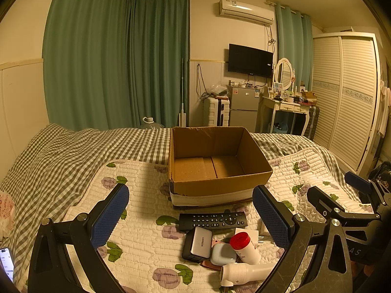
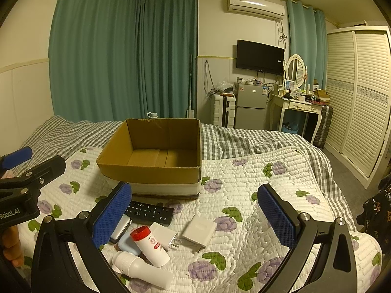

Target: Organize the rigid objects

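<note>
An open, empty cardboard box (image 1: 220, 183) (image 2: 149, 171) stands on the quilted bed. In front of it lies a pile: a black remote (image 1: 212, 220) (image 2: 149, 212), a grey UGREEN charger (image 1: 198, 244), a white earbud case (image 1: 222, 254), a red-capped white bottle (image 1: 244, 247) (image 2: 149, 246), a white tube-shaped device (image 1: 244, 272) (image 2: 141, 268) and two white plug adapters (image 2: 199, 232) (image 2: 164, 235). My left gripper (image 1: 190, 216) is open and empty above the pile. My right gripper (image 2: 194, 216) is open and empty, just right of the pile.
The bed has a floral quilt (image 2: 256, 219) over a checked sheet (image 1: 61, 161). A phone (image 1: 6, 263) lies at the left edge. Beyond the bed stand a fridge (image 1: 244, 107), a suitcase (image 1: 217, 111), a dressing table (image 1: 286, 107) and a wardrobe (image 1: 347, 97).
</note>
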A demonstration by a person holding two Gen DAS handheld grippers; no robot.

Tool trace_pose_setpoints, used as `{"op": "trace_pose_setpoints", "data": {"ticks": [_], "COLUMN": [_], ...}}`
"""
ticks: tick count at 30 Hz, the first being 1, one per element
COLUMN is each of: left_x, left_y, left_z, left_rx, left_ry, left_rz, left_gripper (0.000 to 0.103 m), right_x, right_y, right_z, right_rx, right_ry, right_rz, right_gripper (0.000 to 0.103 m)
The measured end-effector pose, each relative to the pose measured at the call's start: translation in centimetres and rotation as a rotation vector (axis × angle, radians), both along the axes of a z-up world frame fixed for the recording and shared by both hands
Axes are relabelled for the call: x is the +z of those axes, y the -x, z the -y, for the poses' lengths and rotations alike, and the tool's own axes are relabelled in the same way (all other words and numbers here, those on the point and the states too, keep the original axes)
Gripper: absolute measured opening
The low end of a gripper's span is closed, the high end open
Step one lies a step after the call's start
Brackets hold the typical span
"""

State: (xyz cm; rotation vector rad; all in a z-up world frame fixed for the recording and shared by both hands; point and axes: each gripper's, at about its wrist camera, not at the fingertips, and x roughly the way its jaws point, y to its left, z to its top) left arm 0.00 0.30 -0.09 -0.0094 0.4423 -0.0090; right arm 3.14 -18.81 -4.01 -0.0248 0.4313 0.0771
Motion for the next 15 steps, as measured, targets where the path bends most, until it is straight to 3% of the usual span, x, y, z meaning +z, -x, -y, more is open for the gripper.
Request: {"op": "trace_pose_setpoints", "data": {"ticks": [15], "left_x": [-0.01], "left_y": [-0.11], "left_z": [-0.12], "left_rx": [0.000], "left_ry": [0.002], "left_rz": [0.001], "left_gripper": [0.103], "right_x": [0.10], "right_y": [0.31], "right_z": [-0.09], "right_rx": [0.017], "right_ry": [0.005], "right_rz": [-0.002], "right_gripper": [0.103]}}
